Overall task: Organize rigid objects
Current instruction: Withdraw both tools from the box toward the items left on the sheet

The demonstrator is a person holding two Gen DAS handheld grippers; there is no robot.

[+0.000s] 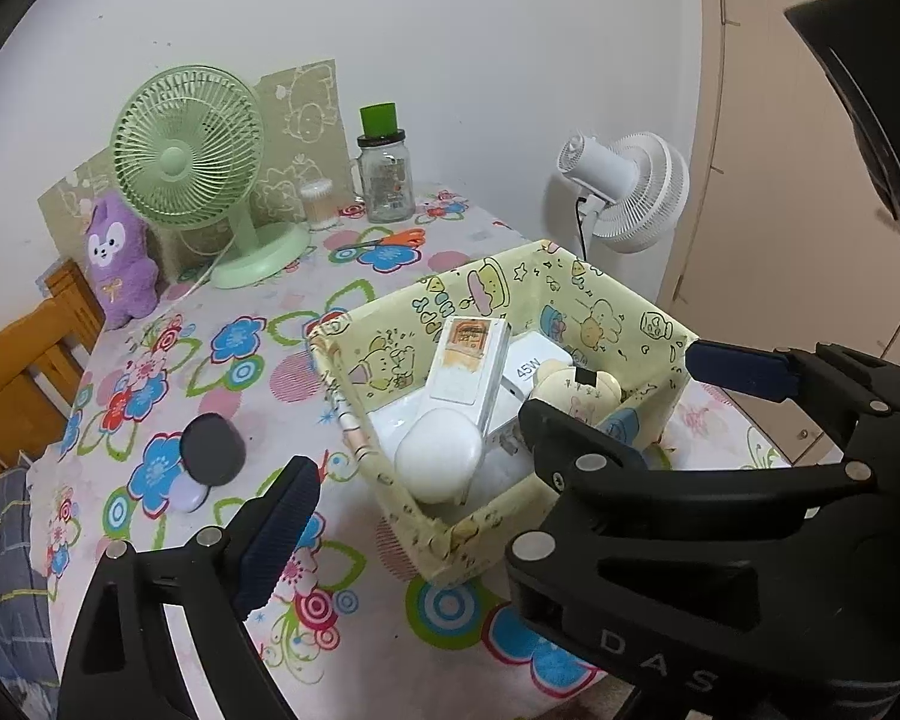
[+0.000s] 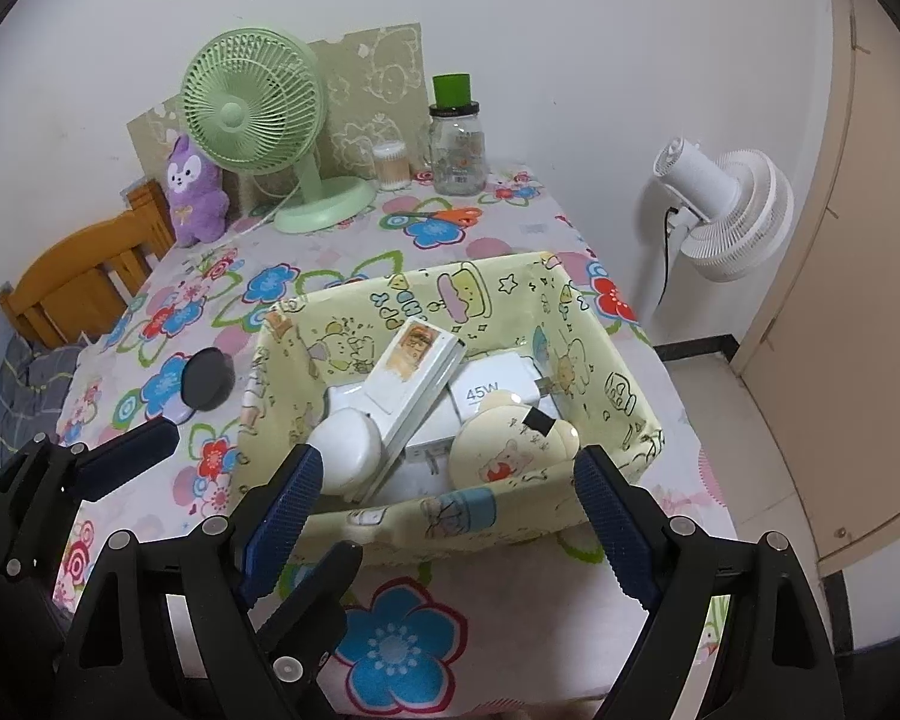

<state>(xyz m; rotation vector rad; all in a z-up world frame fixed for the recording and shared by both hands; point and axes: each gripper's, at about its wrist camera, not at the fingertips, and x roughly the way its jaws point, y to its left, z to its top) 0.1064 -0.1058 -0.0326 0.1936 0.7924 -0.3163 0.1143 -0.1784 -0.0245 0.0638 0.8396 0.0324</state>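
tongs on both sides stand spread wide with nothing between their blue pads. the left tongs [image 1: 498, 432] hang over the near-left part of the bench [image 2: 510, 600], one pad above the flowered cloth and the other out past the far right corner of the fabric bin [image 2: 570, 294]. the right tongs [image 2: 450, 516] sit just in front of the bin's near wall, their pads framing it without pressing on it (the gap looks clear on both sides).

inside the yellow cartoon-print bin lie the sorted things: a long white box with an orange label [image 2: 417, 375] tilted across the pile, a white charger marked 45w [image 2: 492, 390] under it, a rounded white case [image 2: 345, 450] at the near-left end, and a cream bear-shaped item [image 2: 510, 444] at the near-right, touching the near wall.

outside the bin, on the cloth to its left, a black round lid [image 2: 209, 384] rests tilted on a small pale lilac piece; it is apart from the bin and from the left tongs.

along the back edge stand a green desk fan [image 2: 255, 114], a purple plush toy [image 2: 195, 192], a tub of cotton swabs [image 2: 390, 165] and a glass jar with a green cap [image 2: 457, 144]. orange-handled scissors [image 2: 444, 217] lie in front of the jar. a white fan [image 2: 726, 204] stands on the floor to the right, and a wooden chair [image 2: 84, 282] sits at the left.
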